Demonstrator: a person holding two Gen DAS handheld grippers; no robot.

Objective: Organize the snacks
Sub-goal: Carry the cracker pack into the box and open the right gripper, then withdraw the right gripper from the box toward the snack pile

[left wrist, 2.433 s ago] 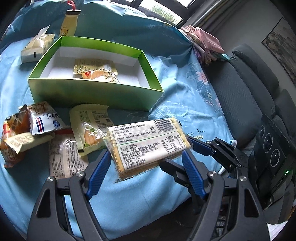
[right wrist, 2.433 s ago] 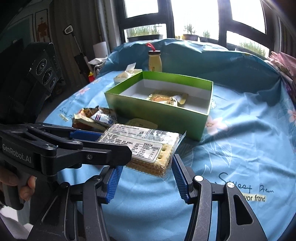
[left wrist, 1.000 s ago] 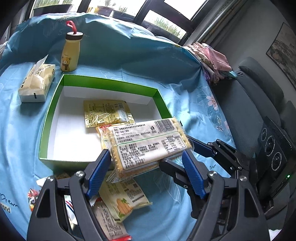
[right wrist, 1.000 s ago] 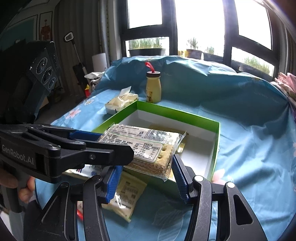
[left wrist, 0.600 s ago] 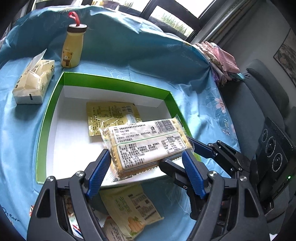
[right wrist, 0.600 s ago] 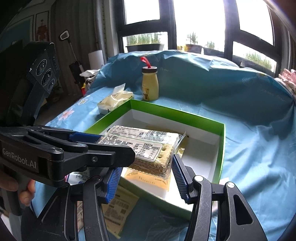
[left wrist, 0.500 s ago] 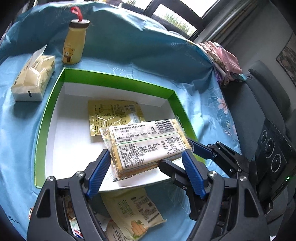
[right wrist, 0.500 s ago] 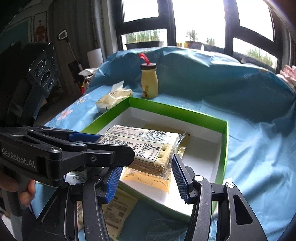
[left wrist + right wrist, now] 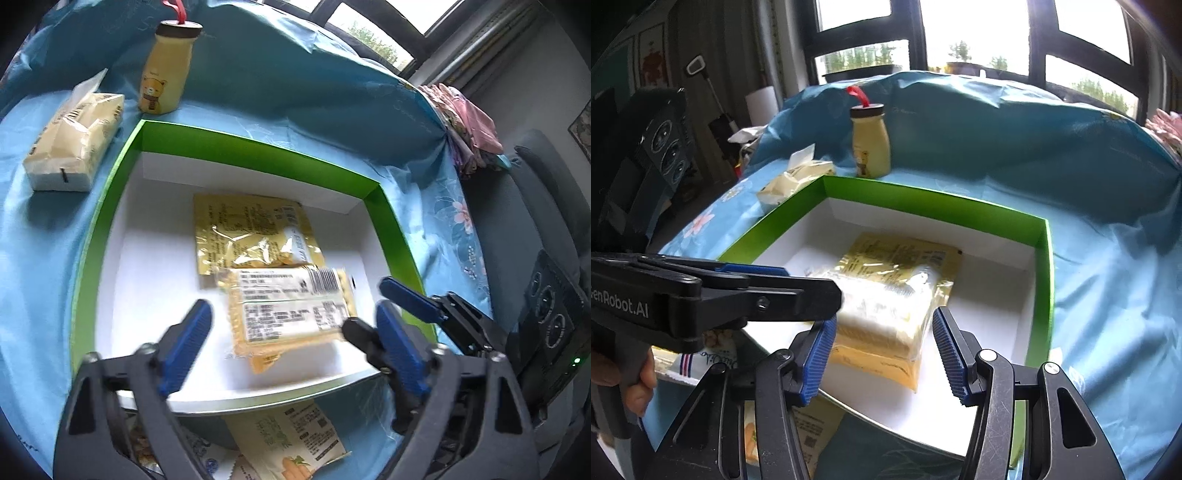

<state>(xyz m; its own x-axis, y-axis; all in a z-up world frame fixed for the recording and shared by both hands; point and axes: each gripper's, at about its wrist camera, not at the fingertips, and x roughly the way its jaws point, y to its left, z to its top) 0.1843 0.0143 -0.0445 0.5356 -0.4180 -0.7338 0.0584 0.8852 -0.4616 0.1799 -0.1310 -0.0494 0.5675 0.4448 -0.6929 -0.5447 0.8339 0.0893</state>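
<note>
A clear pack of crackers with a white label lies blurred and tilted inside the green box, on top of a yellow packet. My left gripper hangs over the box's near wall. Its jaws are opening wide, with the pack between them and no pad touching it. In the right wrist view the cracker pack sits low between the blue pads of my right gripper, which stands half open and does not press on it. One left finger crosses that view.
A yellow bear bottle and a tissue pack stand behind the box on the blue cloth. More snack packets lie in front of the box. A grey chair is at the right. A hand holds the left gripper.
Both grippers carried the cracker pack over the box and sank toward it. The left jaws have spread, and the pack has dropped out of them into the box.
</note>
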